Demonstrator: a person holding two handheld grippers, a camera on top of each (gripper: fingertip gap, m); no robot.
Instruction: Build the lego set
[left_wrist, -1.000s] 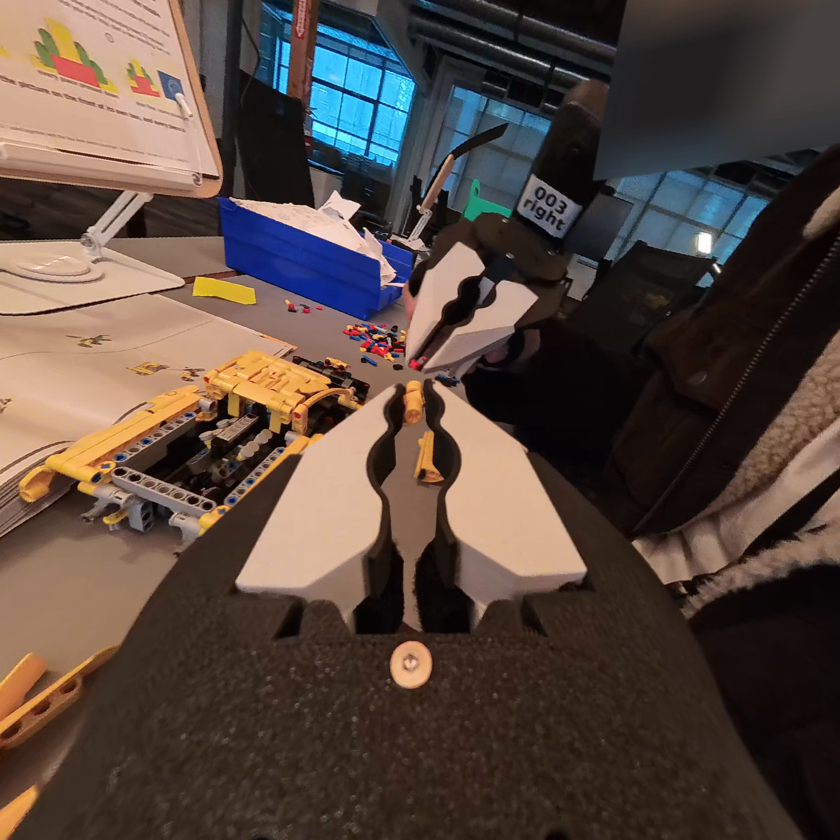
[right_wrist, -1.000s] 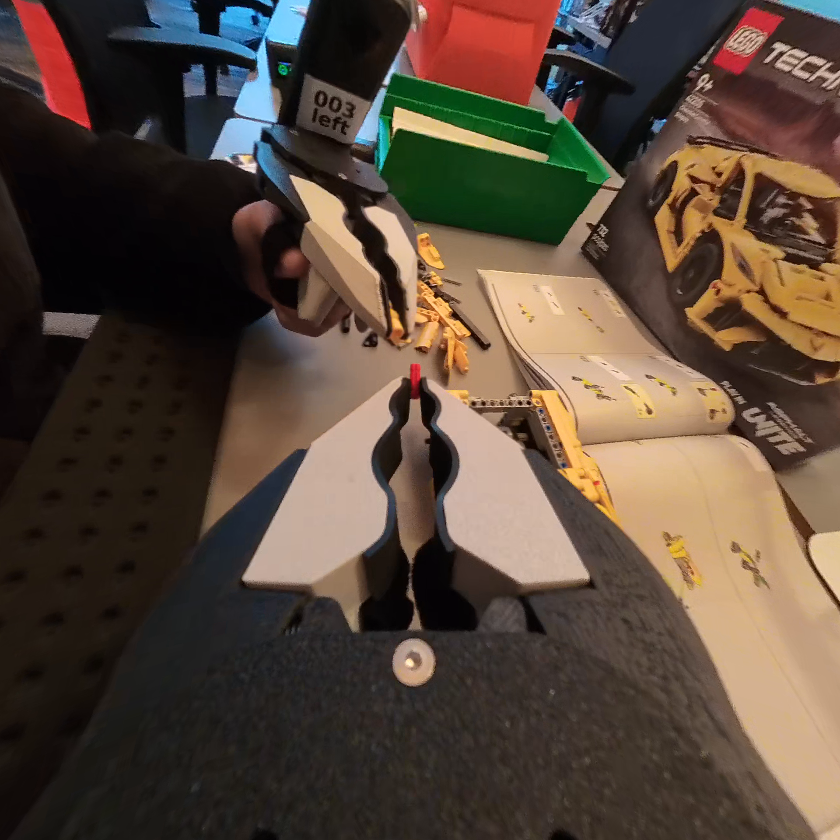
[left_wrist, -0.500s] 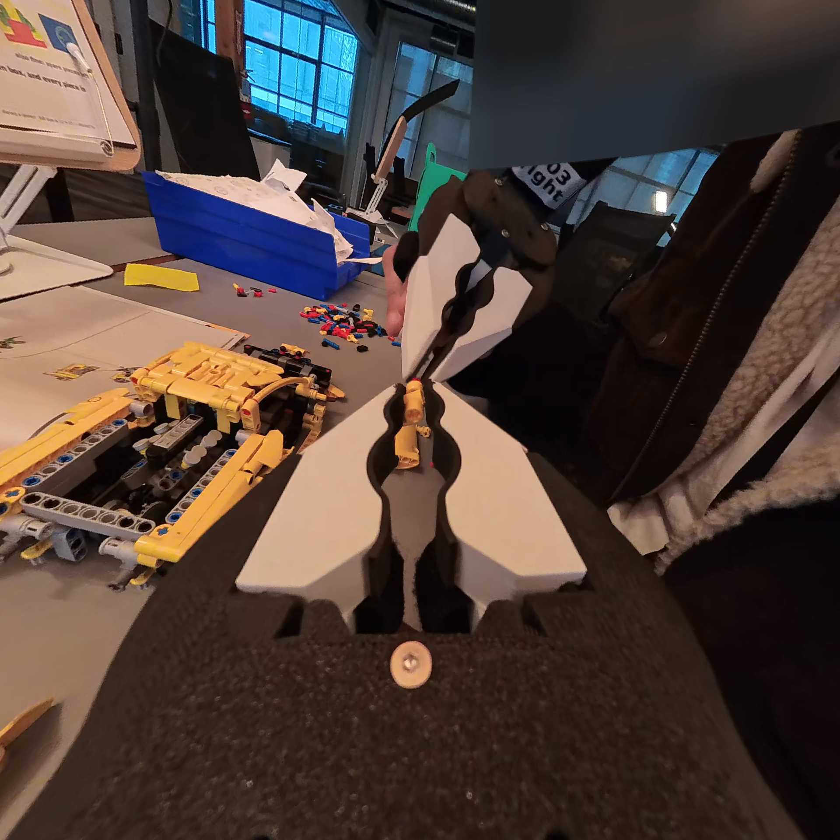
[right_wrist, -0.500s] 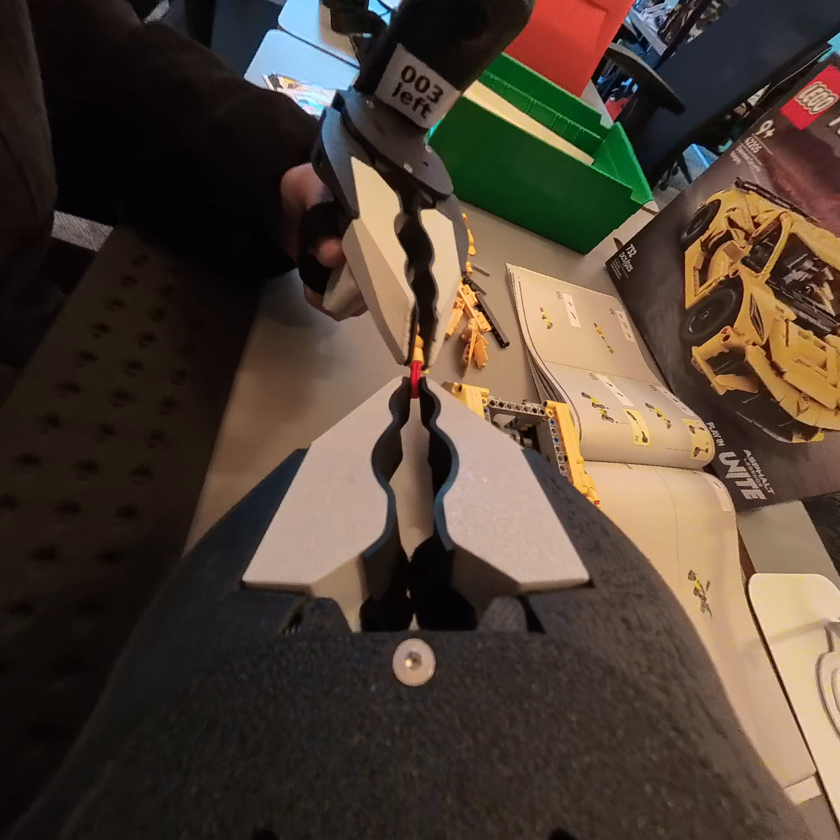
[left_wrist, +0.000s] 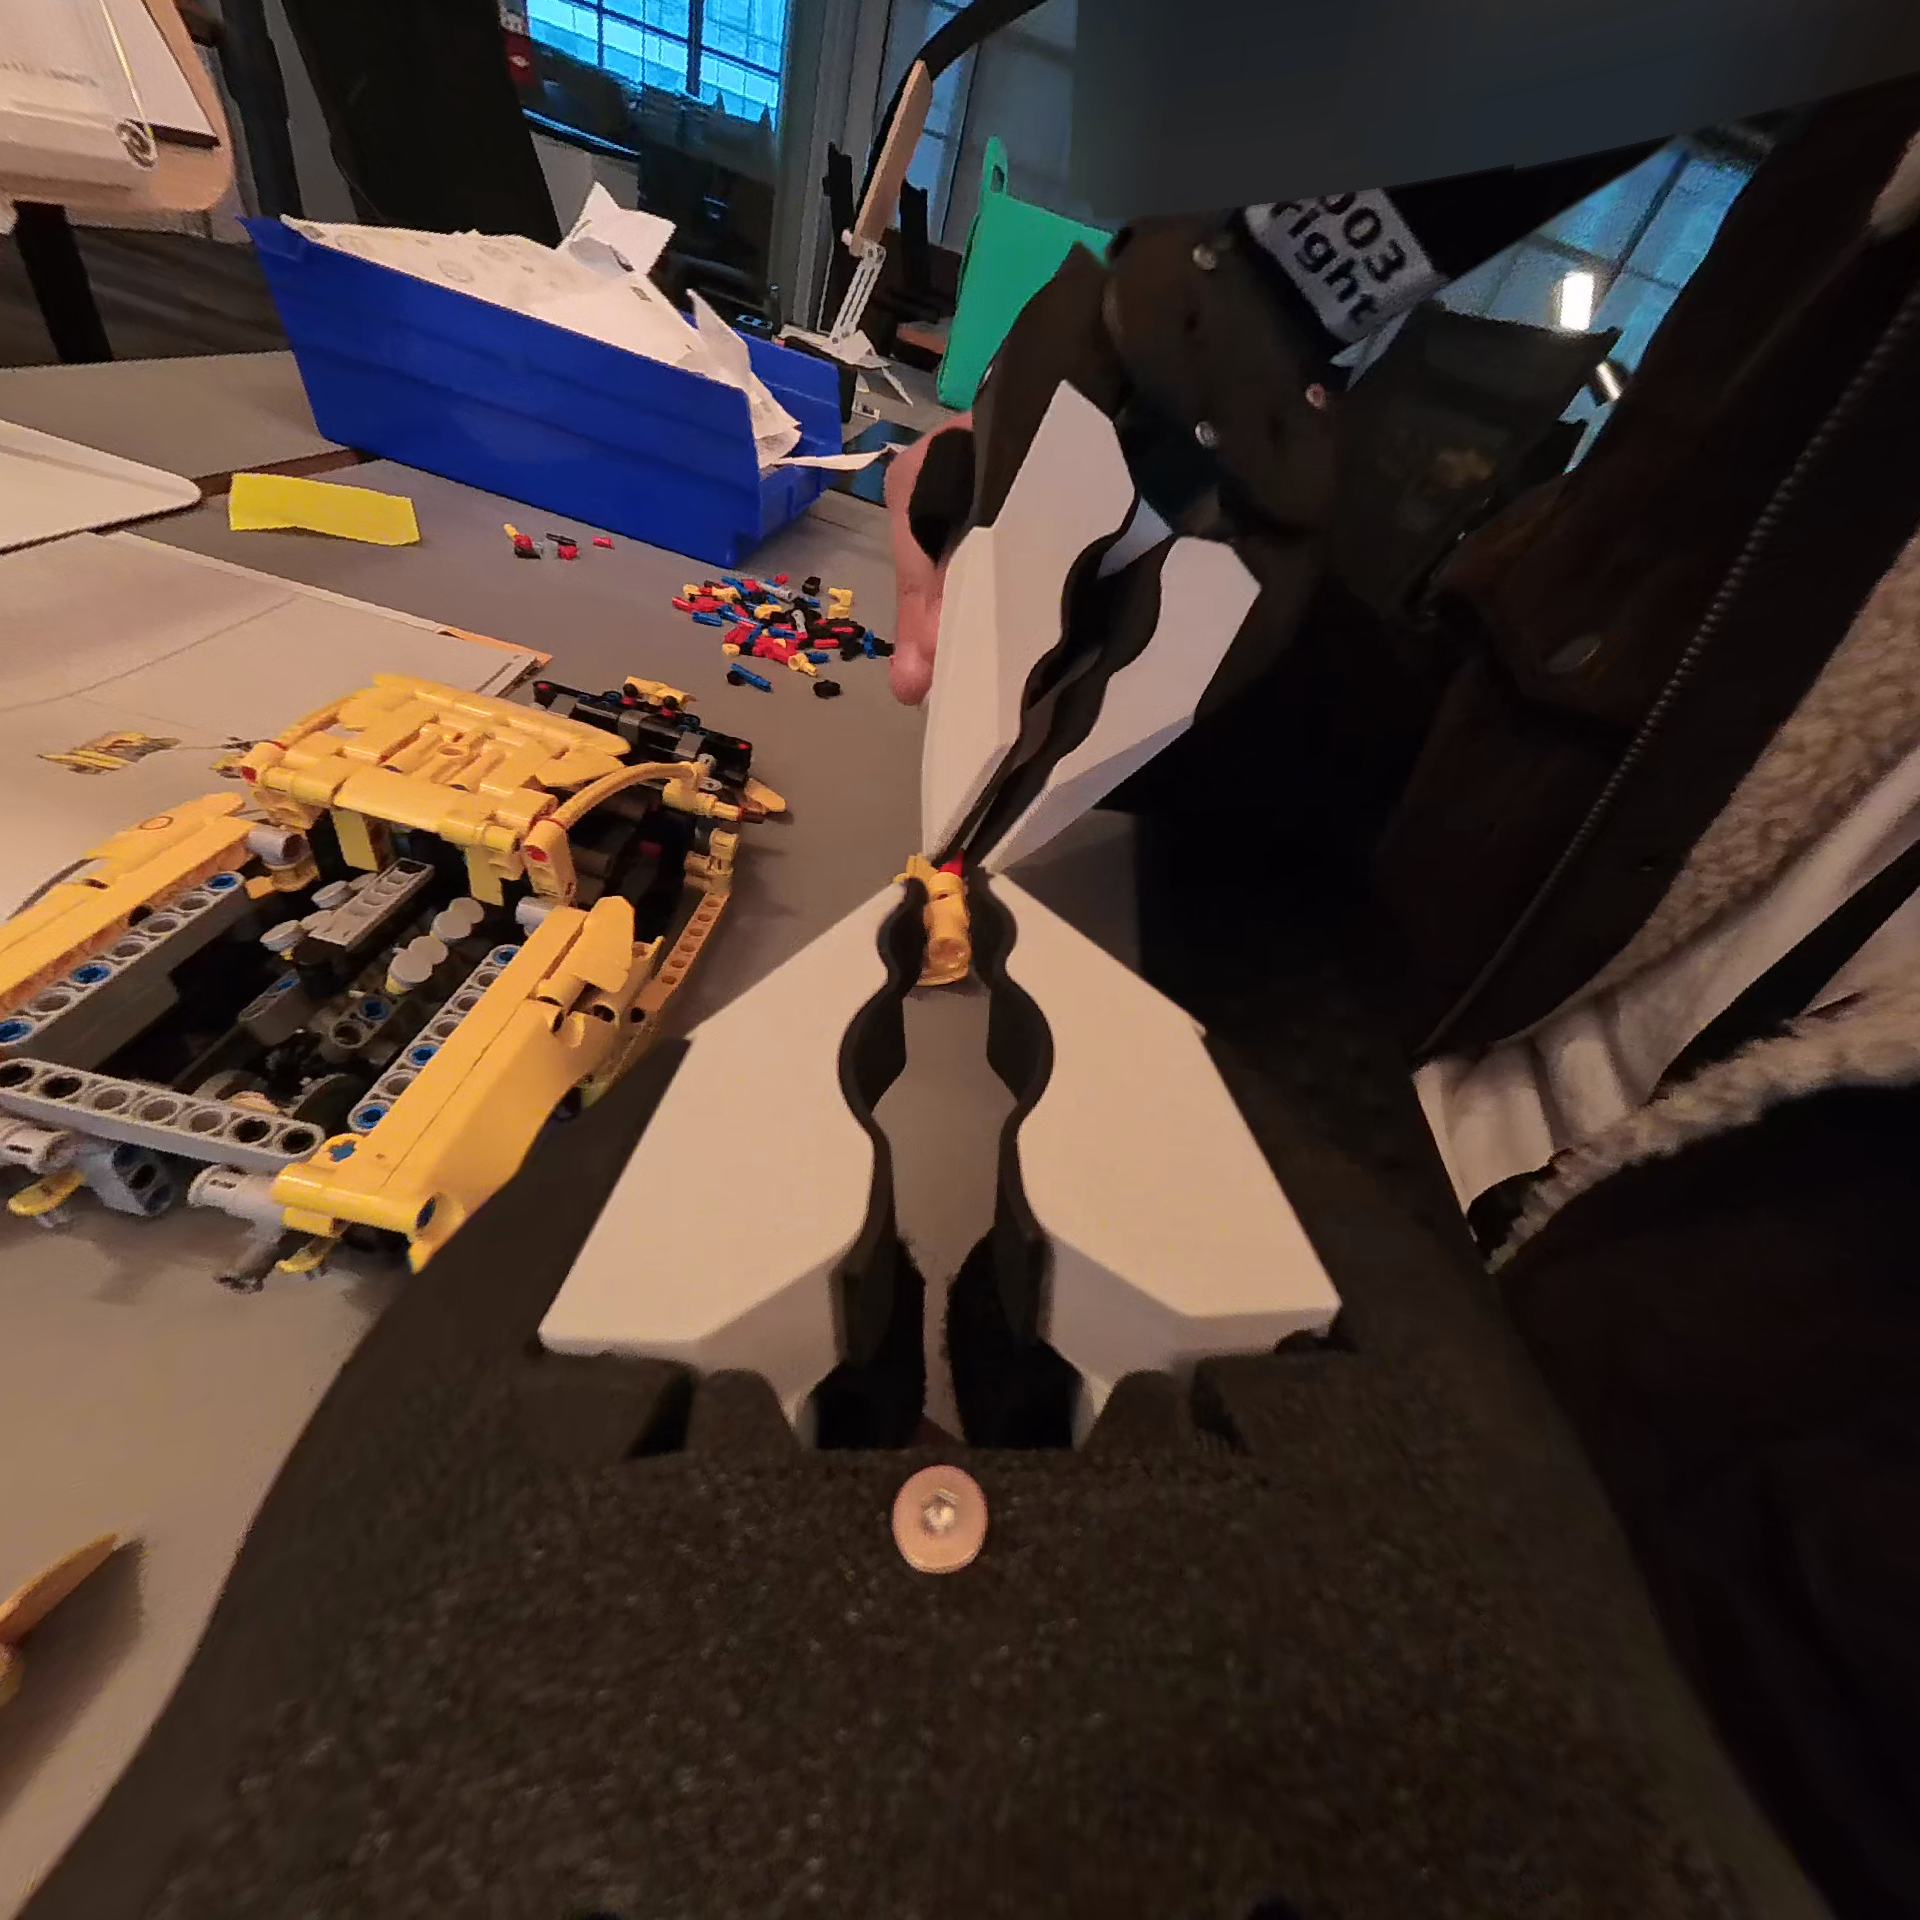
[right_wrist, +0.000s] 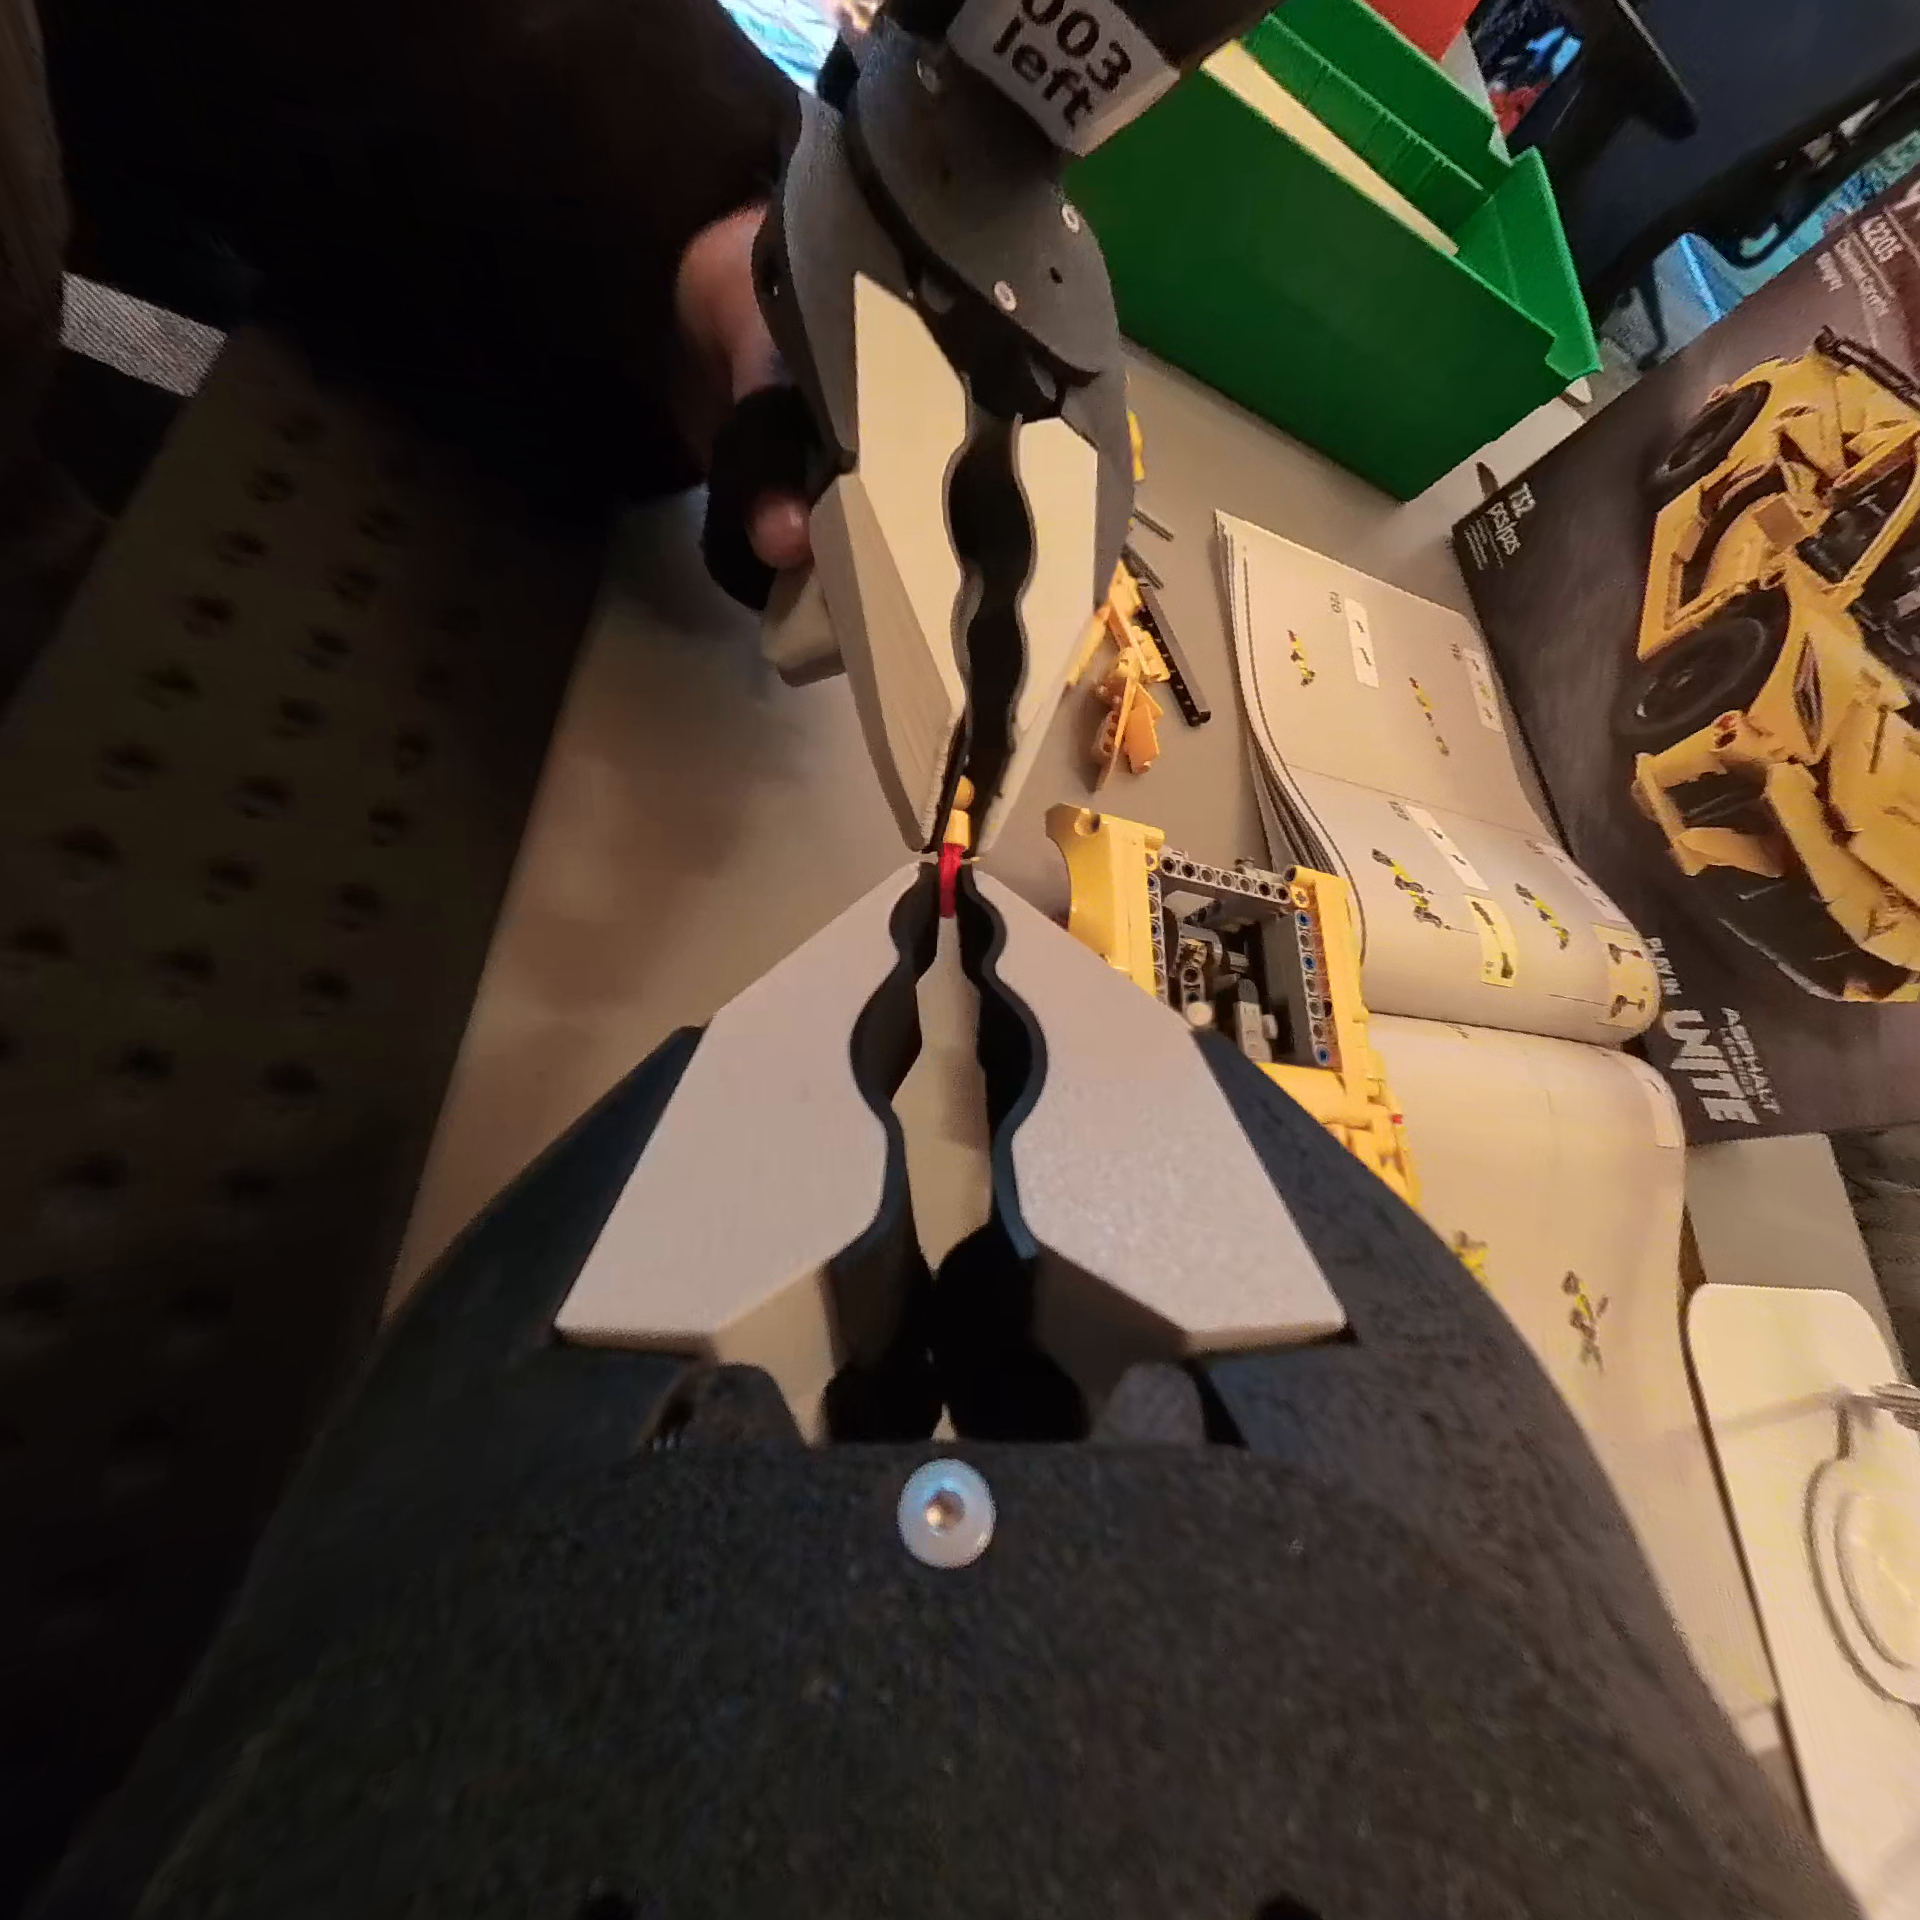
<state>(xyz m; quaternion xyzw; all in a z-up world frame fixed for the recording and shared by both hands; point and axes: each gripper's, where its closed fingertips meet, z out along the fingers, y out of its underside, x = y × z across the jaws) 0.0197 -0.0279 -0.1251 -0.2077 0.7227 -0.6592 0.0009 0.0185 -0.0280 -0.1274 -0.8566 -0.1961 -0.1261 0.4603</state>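
Two grippers meet tip to tip, the left gripper (left_wrist: 940, 914) pinching a yellow connector (left_wrist: 943, 930), the right gripper (right_wrist: 943, 899) nipping a red pin (right_wrist: 947, 888); next, a straight push seats it.

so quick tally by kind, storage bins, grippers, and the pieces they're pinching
storage bins: 2, one blue bin and one green bin
grippers: 2, left gripper and right gripper
pinched pieces: 2, yellow piece and red pin
total: 6
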